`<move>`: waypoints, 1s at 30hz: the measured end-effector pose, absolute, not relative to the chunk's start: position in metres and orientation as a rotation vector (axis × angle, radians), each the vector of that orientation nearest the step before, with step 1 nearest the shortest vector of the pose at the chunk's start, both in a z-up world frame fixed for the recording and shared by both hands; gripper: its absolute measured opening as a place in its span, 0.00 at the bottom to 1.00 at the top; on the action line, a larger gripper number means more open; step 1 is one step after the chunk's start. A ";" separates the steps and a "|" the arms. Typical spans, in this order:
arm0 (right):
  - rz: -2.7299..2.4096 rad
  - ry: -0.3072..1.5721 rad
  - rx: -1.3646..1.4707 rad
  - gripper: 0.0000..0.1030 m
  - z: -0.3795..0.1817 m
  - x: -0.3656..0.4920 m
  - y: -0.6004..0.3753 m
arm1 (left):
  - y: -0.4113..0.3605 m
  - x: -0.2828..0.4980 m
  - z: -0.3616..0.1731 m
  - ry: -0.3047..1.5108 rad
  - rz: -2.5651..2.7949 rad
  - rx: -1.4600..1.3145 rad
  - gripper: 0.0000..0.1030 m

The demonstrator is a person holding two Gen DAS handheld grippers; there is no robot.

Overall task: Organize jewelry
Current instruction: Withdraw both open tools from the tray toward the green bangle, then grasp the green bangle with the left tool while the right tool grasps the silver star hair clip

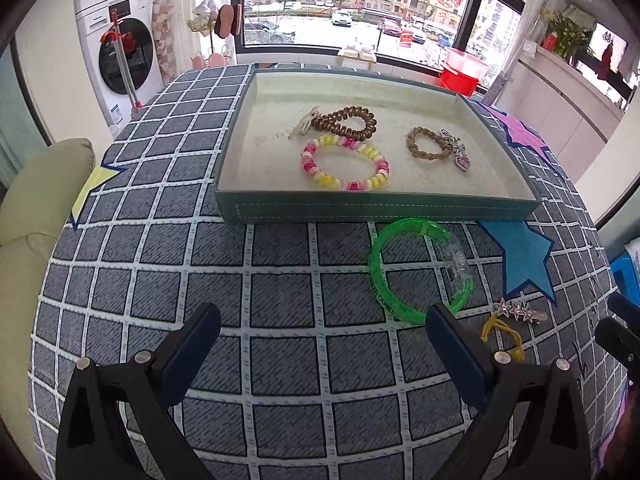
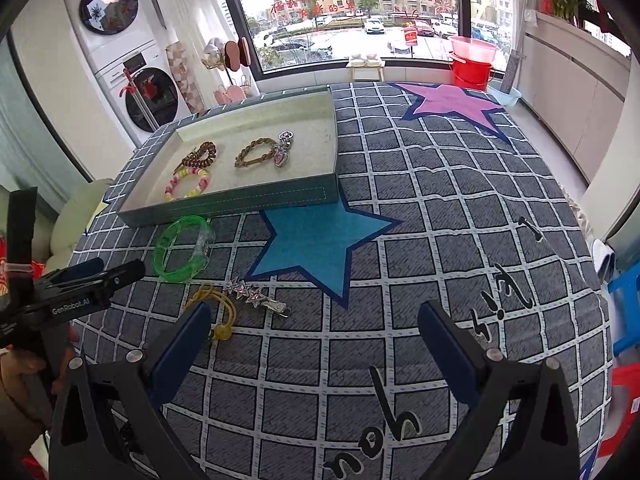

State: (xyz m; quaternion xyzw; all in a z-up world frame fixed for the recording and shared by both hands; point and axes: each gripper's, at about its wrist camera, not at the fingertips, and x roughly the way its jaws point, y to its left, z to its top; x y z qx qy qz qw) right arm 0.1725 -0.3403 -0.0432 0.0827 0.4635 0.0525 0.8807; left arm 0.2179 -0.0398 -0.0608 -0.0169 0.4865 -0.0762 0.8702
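A shallow green tray lies on the checked cloth and holds a pink-yellow bead bracelet, a brown coil hair tie, a braided band and a heart charm. In front of the tray lie a green bangle, a star hair clip and a yellow hair tie. My left gripper is open and empty, its right finger near the bangle. My right gripper is open and empty, its left finger beside the yellow tie.
The cloth has a blue star, a pink star and a yellow star. A green cushion sits at the left edge. A washer, red buckets and a window stand beyond.
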 end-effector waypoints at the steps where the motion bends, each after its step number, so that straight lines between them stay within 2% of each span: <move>1: 0.109 0.967 0.170 1.00 -0.043 0.172 -0.340 | -0.041 0.219 -0.061 1.016 -0.162 -0.031 1.00; 8: 0.107 0.982 0.142 1.00 -0.045 0.171 -0.333 | -0.049 0.229 -0.066 1.024 -0.186 -0.022 1.00; 11: 0.110 0.991 0.115 0.92 -0.048 0.170 -0.328 | -0.052 0.235 -0.068 1.025 -0.187 -0.017 1.00; 14: 0.113 1.007 0.086 0.88 -0.052 0.171 -0.323 | -0.056 0.240 -0.069 1.028 -0.194 -0.010 1.00; 18: 0.136 1.029 0.030 0.77 -0.061 0.175 -0.314 | -0.062 0.245 -0.071 1.028 -0.200 0.021 1.00; 30: 0.232 1.055 -0.120 0.61 -0.085 0.198 -0.288 | -0.081 0.251 -0.079 1.042 -0.202 0.083 0.98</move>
